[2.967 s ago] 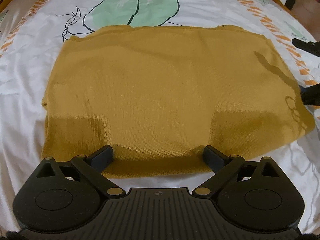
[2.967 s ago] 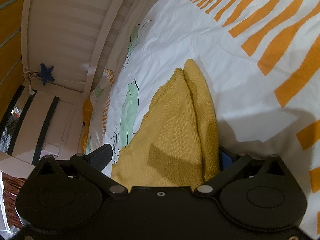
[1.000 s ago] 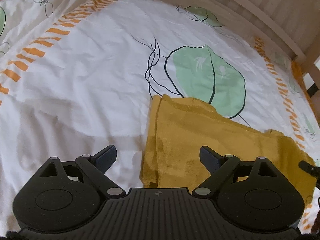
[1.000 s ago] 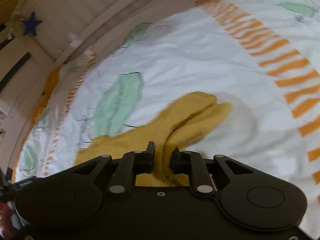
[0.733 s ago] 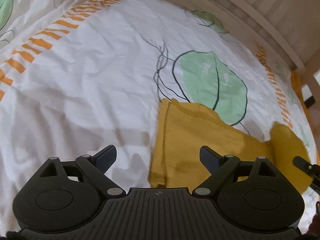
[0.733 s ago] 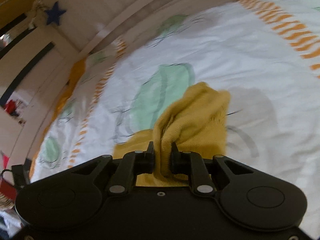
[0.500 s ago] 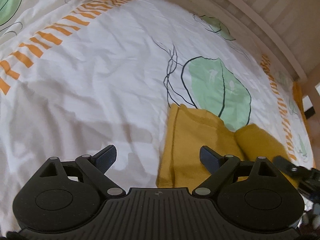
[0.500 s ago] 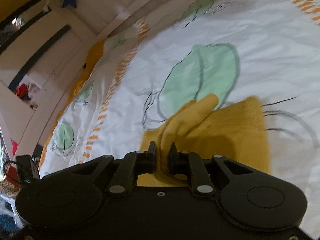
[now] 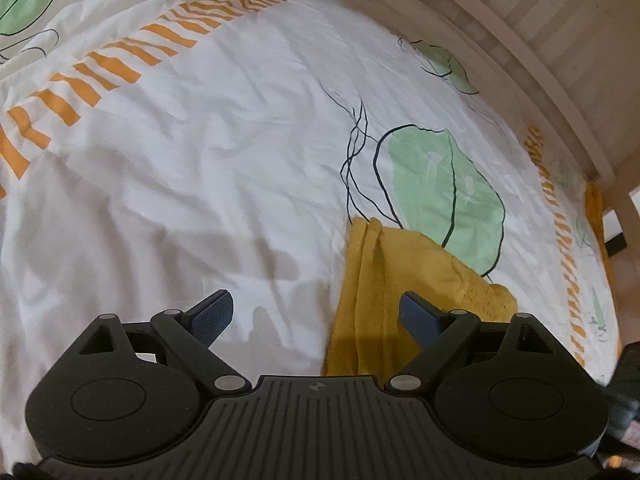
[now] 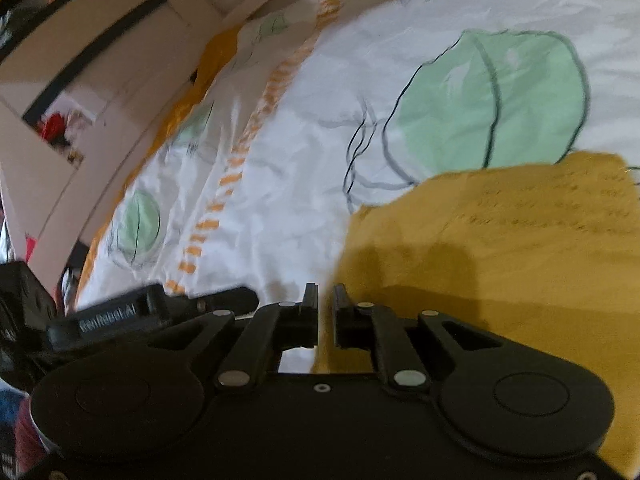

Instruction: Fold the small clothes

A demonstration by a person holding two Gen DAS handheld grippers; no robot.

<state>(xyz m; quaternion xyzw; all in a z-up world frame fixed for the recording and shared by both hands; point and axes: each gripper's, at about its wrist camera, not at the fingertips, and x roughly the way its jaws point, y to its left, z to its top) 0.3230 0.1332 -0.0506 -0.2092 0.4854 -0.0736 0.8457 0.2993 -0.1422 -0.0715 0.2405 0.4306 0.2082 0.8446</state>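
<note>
My right gripper carries pinched end of yellow garment across onto other half: wide flat spread now narrow folded stack. Jaws now slightly parted, no cloth between. Left gripper pulls off cloth, over sheet.

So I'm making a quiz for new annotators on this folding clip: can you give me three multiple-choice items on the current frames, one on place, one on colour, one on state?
1. Where does the garment lie?
A. on a printed bedsheet
B. on a wooden floor
C. in a basket

2. What colour is the garment?
A. red
B. mustard yellow
C. blue

3. How do the left gripper's fingers stand?
A. clamped on cloth
B. shut on nothing
C. spread wide, holding nothing

Answers:
A: the knit garment rests on the leaf-print bedsheet.
B: it shows mustard yellow in both views.
C: the left gripper is spread wide, with sheet and cloth visible between its fingers.
</note>
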